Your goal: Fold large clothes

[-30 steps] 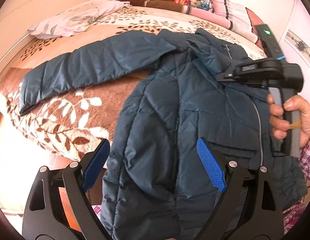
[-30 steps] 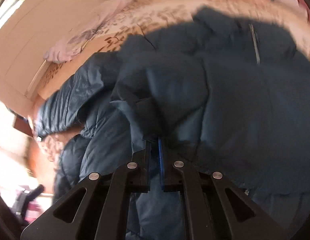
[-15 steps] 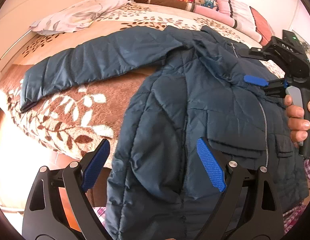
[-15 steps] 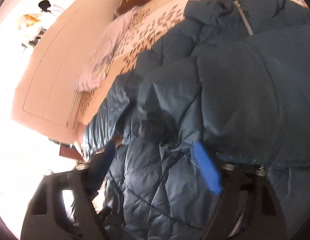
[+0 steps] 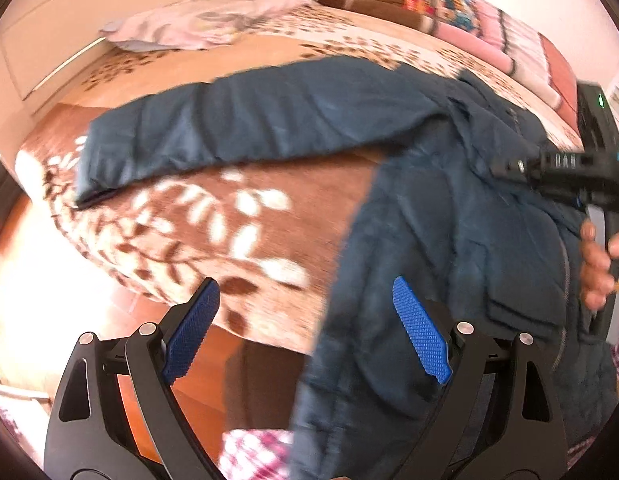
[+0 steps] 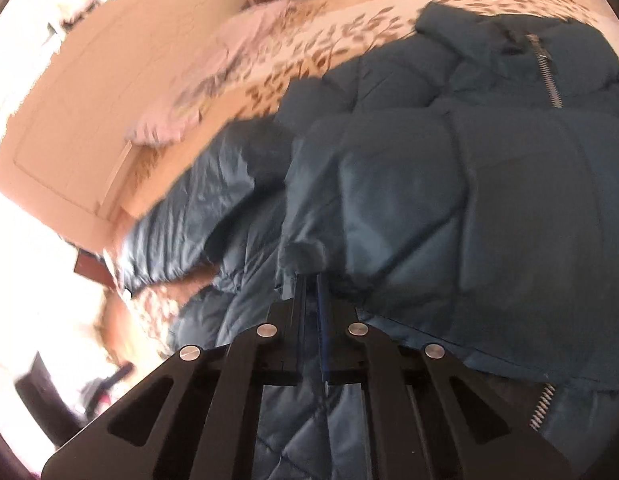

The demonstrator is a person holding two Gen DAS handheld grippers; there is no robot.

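A dark teal quilted jacket [image 5: 449, 240] lies on a bed, one sleeve [image 5: 249, 132] stretched out to the left, its hem hanging over the bed's front edge. My left gripper [image 5: 305, 332] is open and empty, low at the bed edge; its right finger lies against the jacket's hem. My right gripper [image 6: 309, 280] is shut on a fold of the jacket [image 6: 449, 200] near the chest. It also shows in the left wrist view [image 5: 509, 168] at the right, pinching the fabric.
The bed has a brown and cream leaf-print blanket [image 5: 213, 232]. A pale floral pillow [image 5: 205, 20] lies at the far left, and stacked blankets and cushions [image 5: 449, 0] line the back. Orange floor [image 5: 213, 380] shows below the bed edge.
My right gripper was open half a second ago and has shut on the jacket fabric. My left gripper has shifted left, off the jacket body and toward the bed edge.
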